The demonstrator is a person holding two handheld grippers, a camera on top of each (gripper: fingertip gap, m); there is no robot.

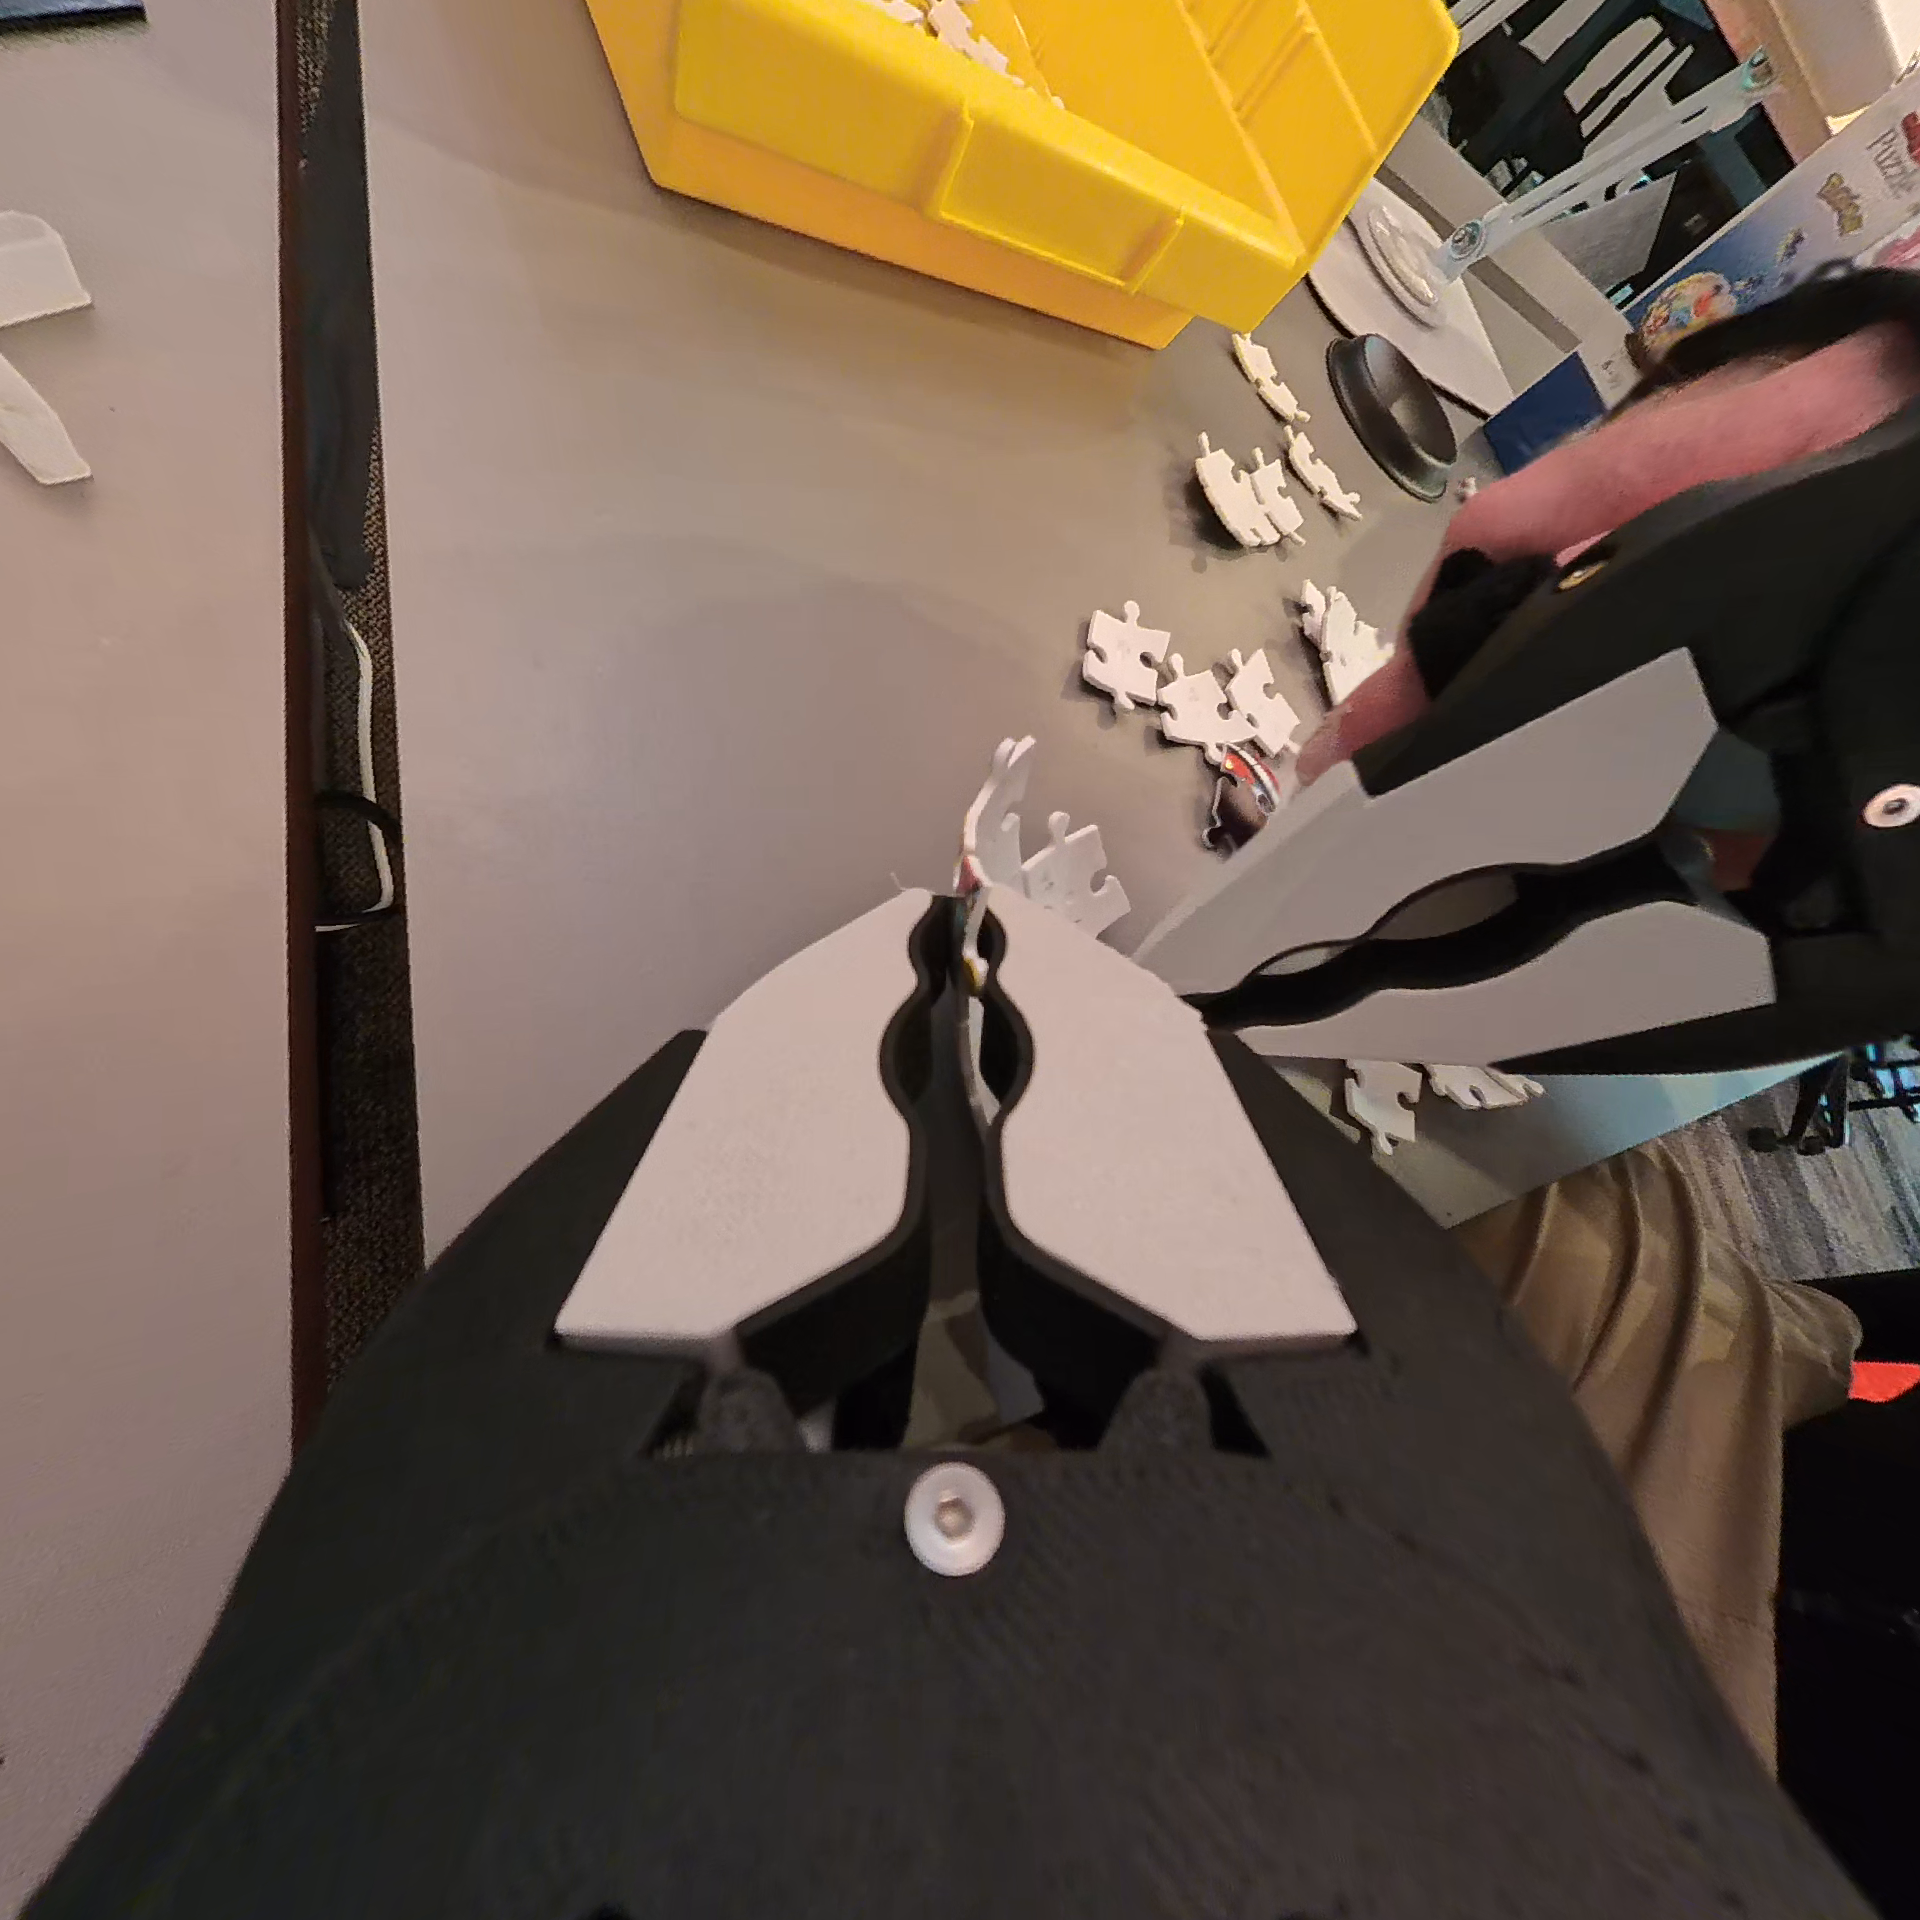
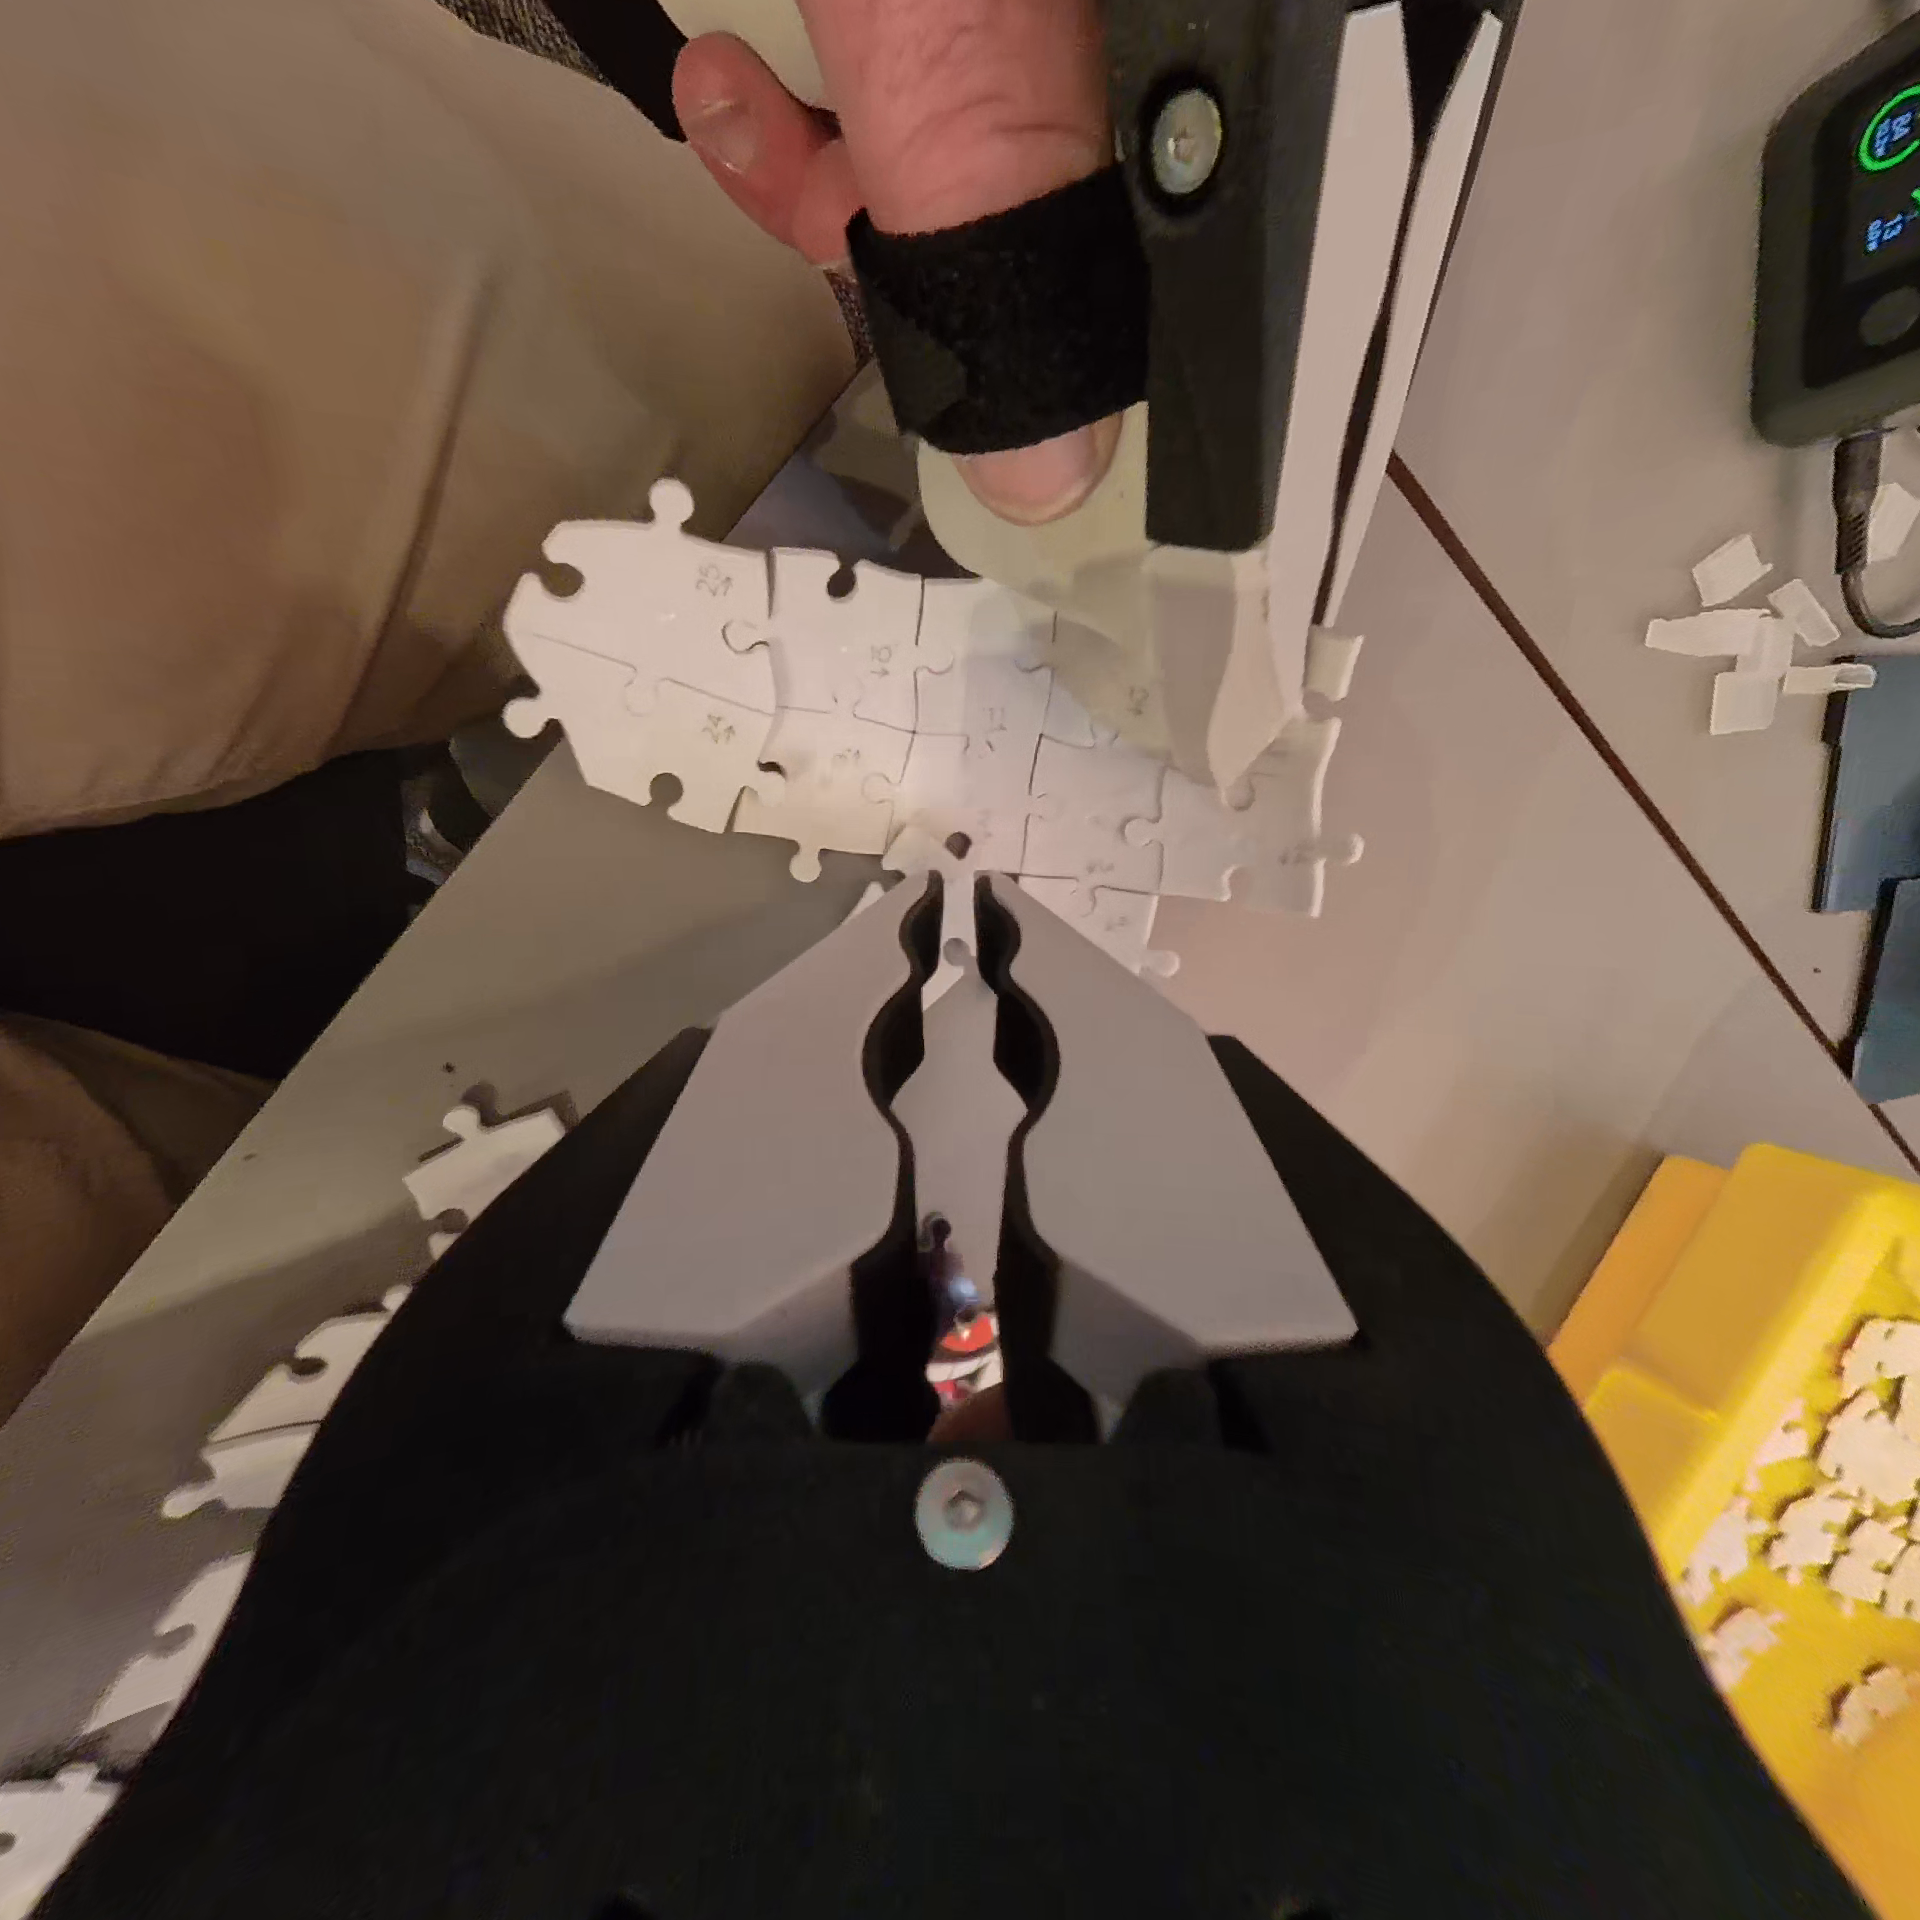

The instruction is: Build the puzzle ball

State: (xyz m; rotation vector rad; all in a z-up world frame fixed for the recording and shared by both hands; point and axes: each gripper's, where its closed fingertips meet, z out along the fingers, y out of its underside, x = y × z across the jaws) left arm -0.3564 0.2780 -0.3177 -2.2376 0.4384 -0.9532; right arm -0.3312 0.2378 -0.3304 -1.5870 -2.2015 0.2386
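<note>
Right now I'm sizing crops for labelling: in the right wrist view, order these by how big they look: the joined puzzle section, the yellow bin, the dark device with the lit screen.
1. Joined puzzle section, though nearness to the camera inflates it.
2. Yellow bin, cut off by the frame, so really larger.
3. Dark device, also cropped at the edge.

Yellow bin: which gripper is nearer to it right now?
Right, judging loosely. The yellow bin sits just beside the right gripper; from the left gripper it lies well ahead across open table.
</note>
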